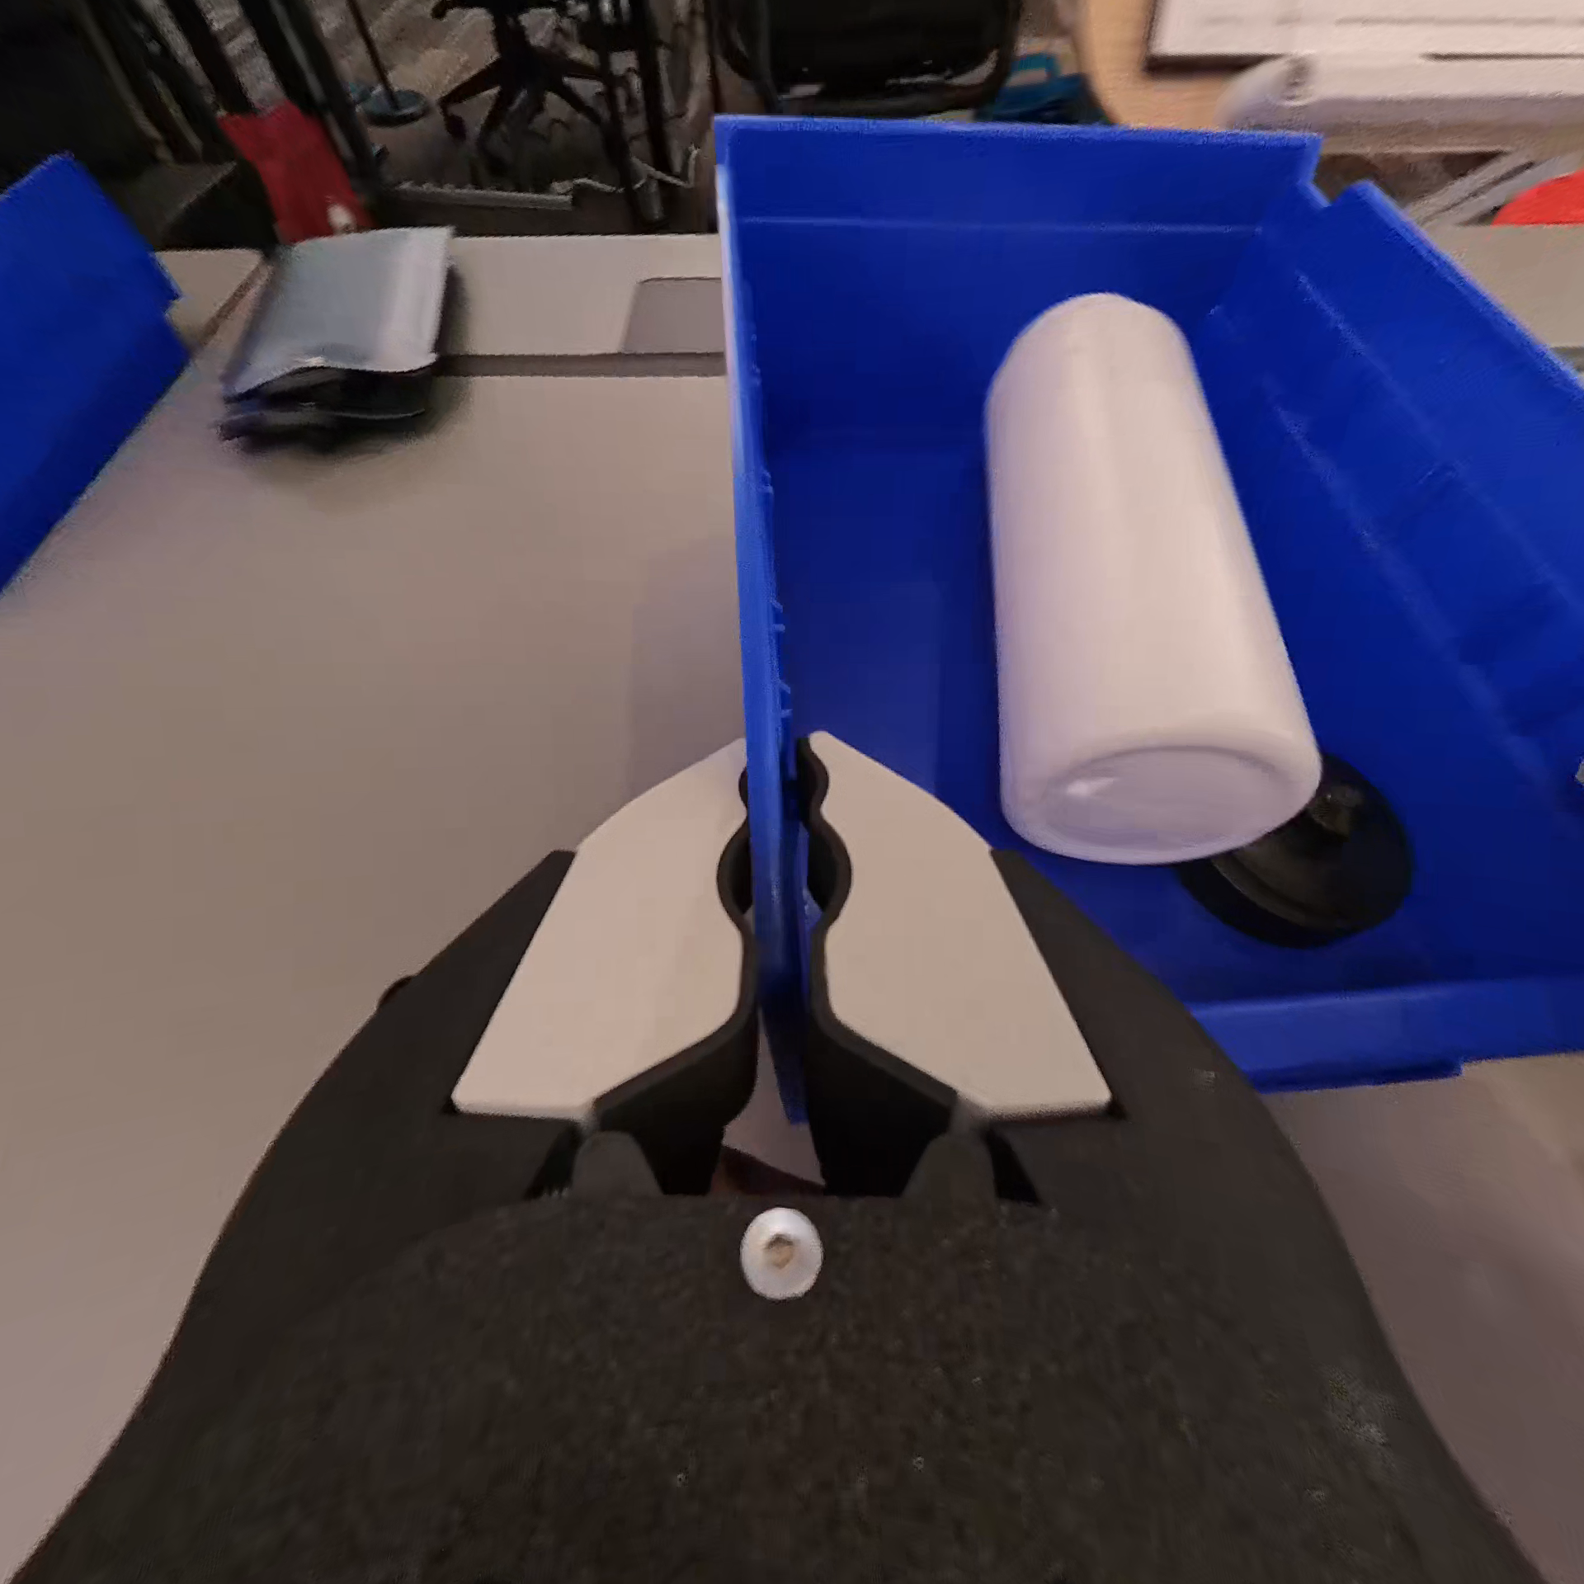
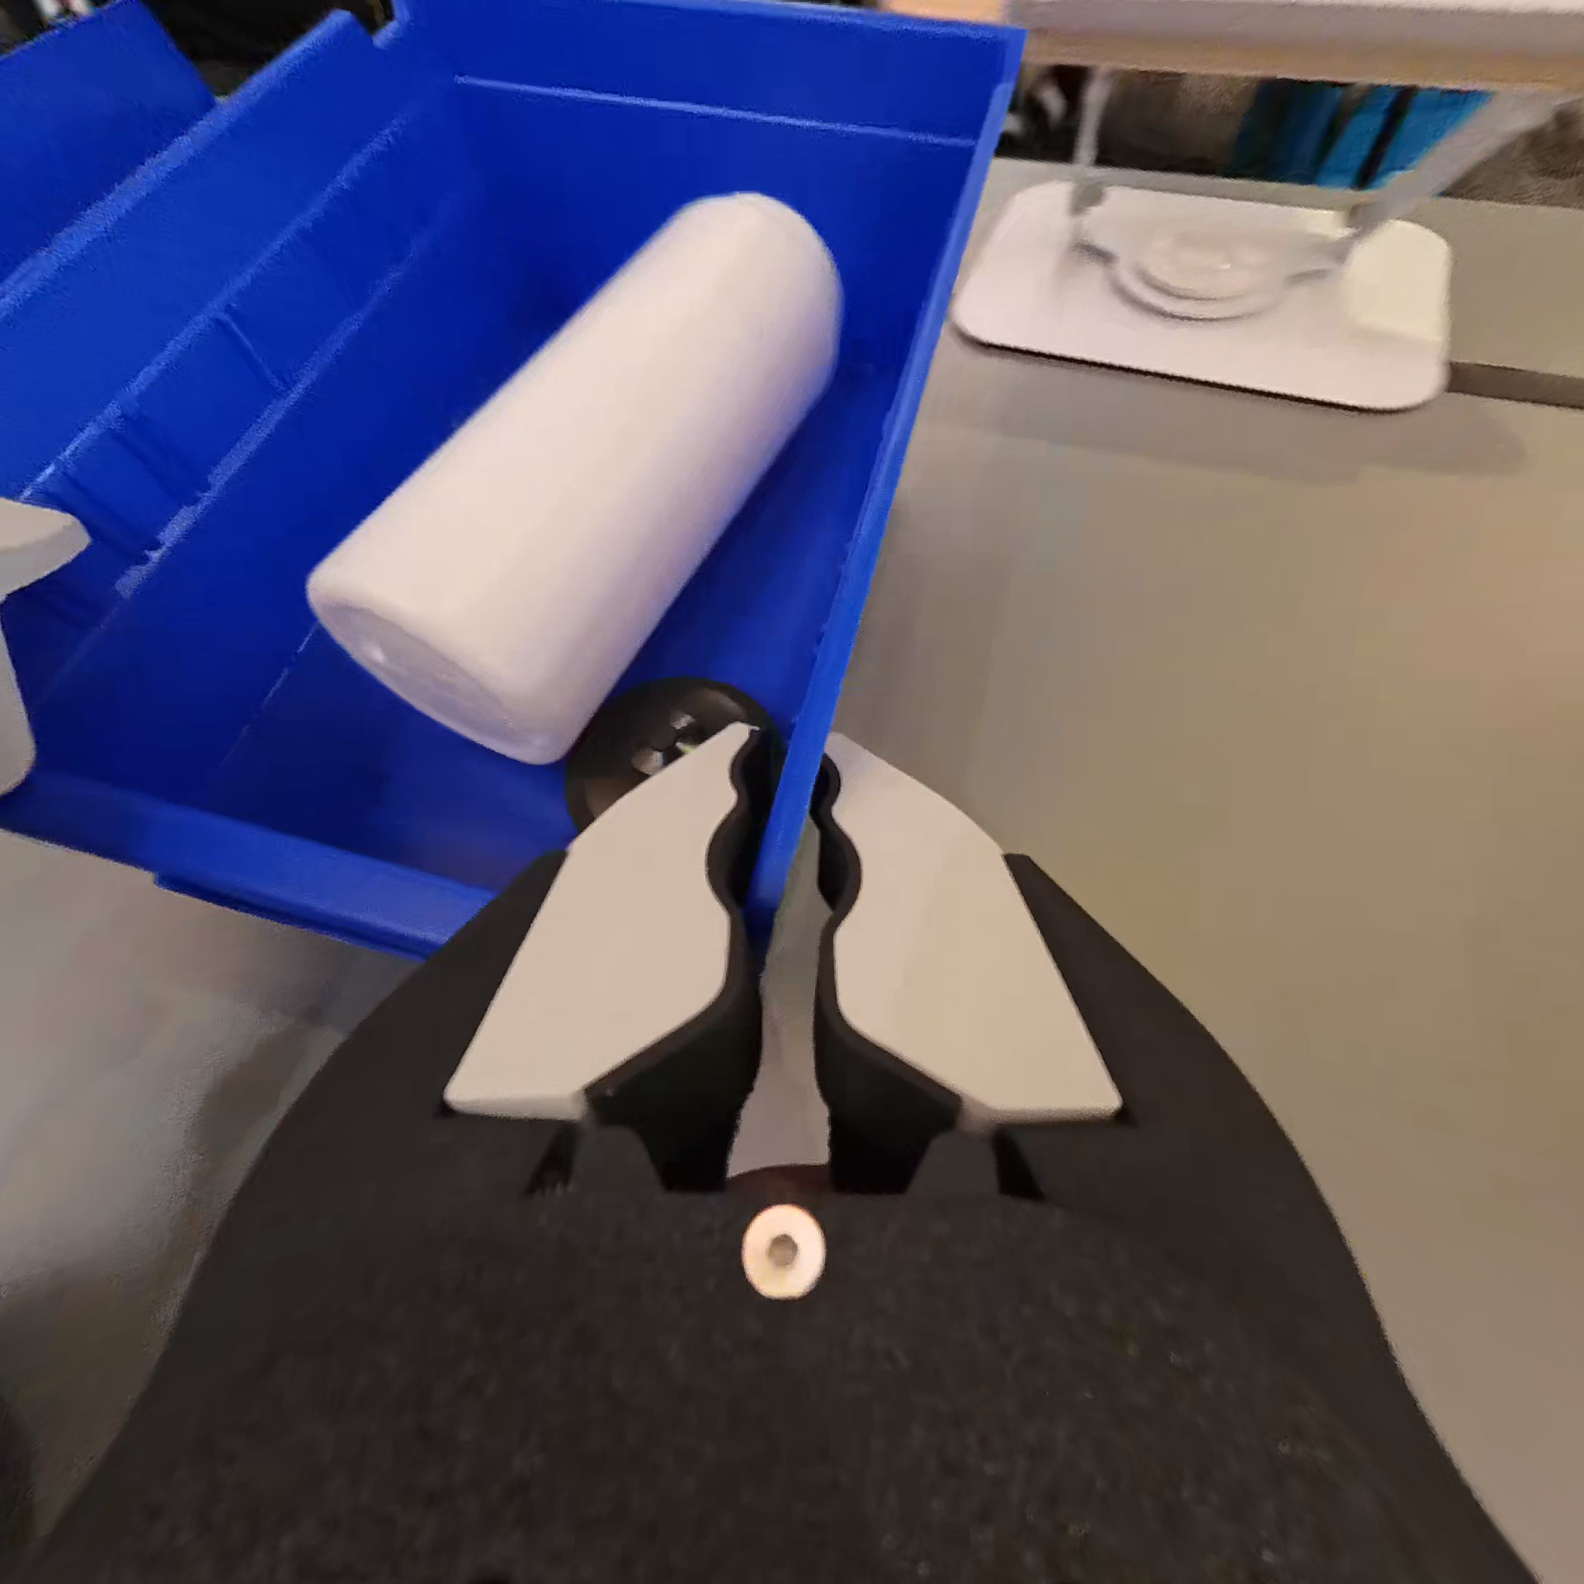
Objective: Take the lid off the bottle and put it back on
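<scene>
Blue plastic walls of the bin (image 1: 857, 343) are pinched on both sides: the left gripper (image 1: 776, 754) clamps one side wall, the right gripper (image 2: 784, 754) the opposite one. Right of centre in the left view, the white bottle (image 1: 1123, 557) lies on its side inside, a black lid (image 1: 1303, 866) at its near end. Smooth and round, it looks light and prone to rolling; gripping across its body seems safest.

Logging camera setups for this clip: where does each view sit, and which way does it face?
Left wrist view: on the left claw, clamped on the blue plastic bin's left wall, facing along it.
Right wrist view: on the right claw, clamped on the right wall, left claw's tip at left.
Shared: bin, lying white cylindrical bottle, black round lid.
</scene>
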A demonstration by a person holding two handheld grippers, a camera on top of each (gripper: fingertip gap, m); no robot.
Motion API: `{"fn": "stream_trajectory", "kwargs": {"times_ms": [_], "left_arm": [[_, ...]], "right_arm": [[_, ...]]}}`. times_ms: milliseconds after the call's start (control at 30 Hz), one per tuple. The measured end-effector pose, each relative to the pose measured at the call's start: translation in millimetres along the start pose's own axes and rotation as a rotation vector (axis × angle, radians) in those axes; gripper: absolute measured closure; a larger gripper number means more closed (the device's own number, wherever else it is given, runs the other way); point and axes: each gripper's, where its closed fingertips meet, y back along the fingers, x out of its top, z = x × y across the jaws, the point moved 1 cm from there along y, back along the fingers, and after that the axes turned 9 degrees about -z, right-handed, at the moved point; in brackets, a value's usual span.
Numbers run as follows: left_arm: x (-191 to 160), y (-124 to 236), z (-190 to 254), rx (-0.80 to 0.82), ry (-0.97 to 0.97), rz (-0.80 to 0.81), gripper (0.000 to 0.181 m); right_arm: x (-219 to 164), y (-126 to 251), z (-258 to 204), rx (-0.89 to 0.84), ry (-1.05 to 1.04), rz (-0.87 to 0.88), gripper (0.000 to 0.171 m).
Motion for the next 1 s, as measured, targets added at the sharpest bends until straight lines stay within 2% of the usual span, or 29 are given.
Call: {"fn": "stream_trajectory", "kwargs": {"times_ms": [167,300,400,500,600,733,867,933,1000], "left_arm": [[-11.4,-5.9,-82.6,0.031,0.034,-0.028,0.177],[-25.6,-21.8,-125.6,0.0,0.015,-0.061,0.176],[-24.8,-30.3,-138.4,-0.068,0.065,-0.022,0.177],[-22.4,-32.1,-141.7,-0.069,0.101,-0.016,0.176],[-21.8,-29.4,-137.3,-0.081,0.086,-0.018,0.158],[-6.3,-9.1,-135.7,-0.046,0.064,0.046,0.138],[14.2,28.4,-128.7,0.032,0.01,0.131,0.129],[20.3,44.0,-101.8,-0.036,-0.015,0.154,0.126],[14.8,56.5,-55.6,-0.199,-0.002,0.151,0.123]], "right_arm": [[11.2,-30.2,-79.1,0.001,0.034,-0.014,0.163],[6.1,-51.5,-122.9,0.009,0.029,-0.039,0.161],[3.0,-56.5,-141.1,-0.02,0.062,0.005,0.157],[3.2,-57.3,-145.0,0.005,0.054,0.02,0.154],[1.7,-51.8,-146.8,0.096,0.103,0.019,0.148],[-11.2,-16.2,-139.0,0.272,0.233,0.016,0.132],[-23.7,34.2,-85.6,0.324,0.326,0.072,0.129],[-27.3,59.6,-44.2,0.325,0.318,0.104,0.128],[-30.4,82.3,8.2,0.274,0.305,0.138,0.126]]}}
